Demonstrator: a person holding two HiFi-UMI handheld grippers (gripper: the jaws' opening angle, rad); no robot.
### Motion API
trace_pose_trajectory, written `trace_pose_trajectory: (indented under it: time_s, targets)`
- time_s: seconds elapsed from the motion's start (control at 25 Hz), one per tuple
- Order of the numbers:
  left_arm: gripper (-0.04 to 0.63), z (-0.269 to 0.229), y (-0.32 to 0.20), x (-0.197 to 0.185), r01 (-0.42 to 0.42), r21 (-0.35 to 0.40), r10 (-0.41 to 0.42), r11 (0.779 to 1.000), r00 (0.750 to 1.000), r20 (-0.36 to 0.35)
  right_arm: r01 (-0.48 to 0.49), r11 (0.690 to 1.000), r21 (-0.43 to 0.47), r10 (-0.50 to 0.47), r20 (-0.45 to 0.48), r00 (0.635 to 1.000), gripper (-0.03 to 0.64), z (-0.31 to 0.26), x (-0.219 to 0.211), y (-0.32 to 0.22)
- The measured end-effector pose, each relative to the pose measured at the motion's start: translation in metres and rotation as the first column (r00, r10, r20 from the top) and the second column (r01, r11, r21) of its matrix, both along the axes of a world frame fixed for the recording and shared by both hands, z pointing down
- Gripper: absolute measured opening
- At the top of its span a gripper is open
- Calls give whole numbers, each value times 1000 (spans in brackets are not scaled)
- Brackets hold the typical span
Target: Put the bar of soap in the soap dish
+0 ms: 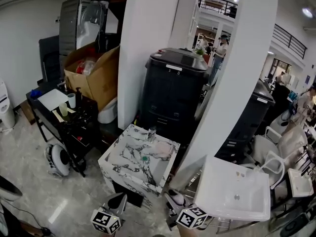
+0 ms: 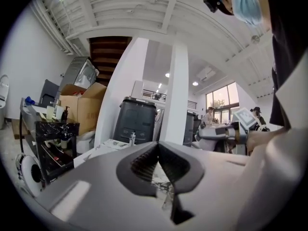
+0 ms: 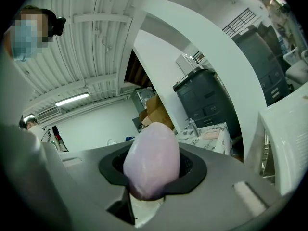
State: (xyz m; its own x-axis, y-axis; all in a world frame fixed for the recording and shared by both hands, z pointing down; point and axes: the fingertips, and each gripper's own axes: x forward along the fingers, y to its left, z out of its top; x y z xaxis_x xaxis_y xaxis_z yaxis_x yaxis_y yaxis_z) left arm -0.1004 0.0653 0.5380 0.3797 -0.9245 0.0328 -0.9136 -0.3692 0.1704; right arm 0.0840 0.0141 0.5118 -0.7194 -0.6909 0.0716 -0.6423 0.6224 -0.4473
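Lilac oval bar of soap (image 3: 151,153) pinched in right tongs (image 3: 153,171) | left tongs (image 2: 158,163) closed, empty | pinkish flat soap dish (image 1: 163,149) on veined white marble counter (image 1: 123,158), well ahead | tip imo: gentle squeeze, looks slippery, lower it flat into the dish before letting go

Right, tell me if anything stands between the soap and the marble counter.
Nothing visible does. The bar of soap is clamped in the right gripper, with open space from it to the marble counter. A small tap or bottle stands beside the pinkish flat piece there, probably the dish.
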Motion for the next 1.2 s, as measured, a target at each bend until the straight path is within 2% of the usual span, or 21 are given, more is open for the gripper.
trace_pose_trajectory:
  time_s: [0.28, 1.0, 1.2]
  targets:
    - [52, 4, -38, -2, 13, -7, -13, 1000, 1000, -17, 2, 1000, -4, -2, -16, 1000, 143, 4, -1, -43]
    - [52, 6, -166, 31, 172, -1, -172, 985, 985, -24, 199, 980, -28, -201, -54, 978, 142, 21, 9, -185]
    - [52, 15, -187, 37, 184, -19, -185, 983, 982, -27, 207, 976, -65, -208, -24, 978, 141, 36, 9, -210]
